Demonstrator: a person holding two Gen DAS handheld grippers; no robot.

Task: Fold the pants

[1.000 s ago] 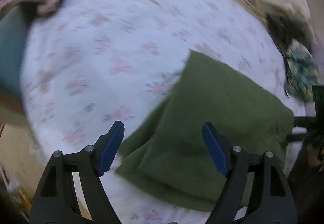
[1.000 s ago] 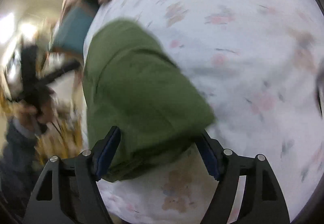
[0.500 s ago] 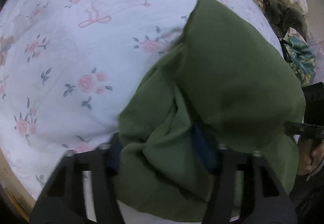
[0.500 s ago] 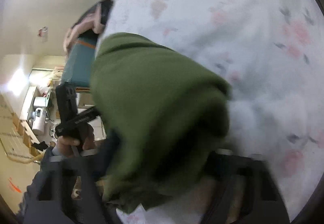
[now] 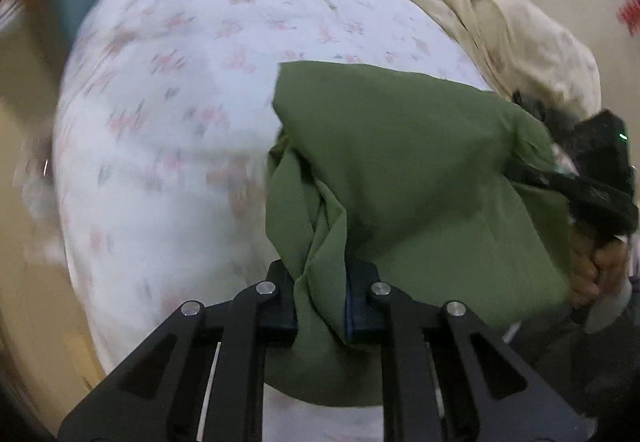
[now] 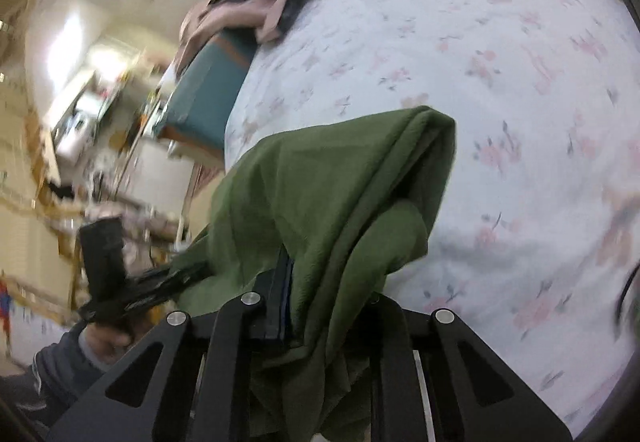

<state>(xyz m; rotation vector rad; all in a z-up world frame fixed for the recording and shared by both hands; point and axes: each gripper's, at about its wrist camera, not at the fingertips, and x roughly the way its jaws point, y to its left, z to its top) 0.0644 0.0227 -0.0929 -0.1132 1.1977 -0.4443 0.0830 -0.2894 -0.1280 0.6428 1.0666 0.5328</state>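
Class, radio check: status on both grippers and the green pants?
Left gripper, right gripper: closing, cloth between jaws. Green pants bunched, lifted over floral sheet. Nothing blocking.

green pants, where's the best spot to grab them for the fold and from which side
Grip the bunched near edge of the green pants, one corner each, coming from the bedside. That edge gathers into thick folds, and the left gripper and right gripper are closing on them there.
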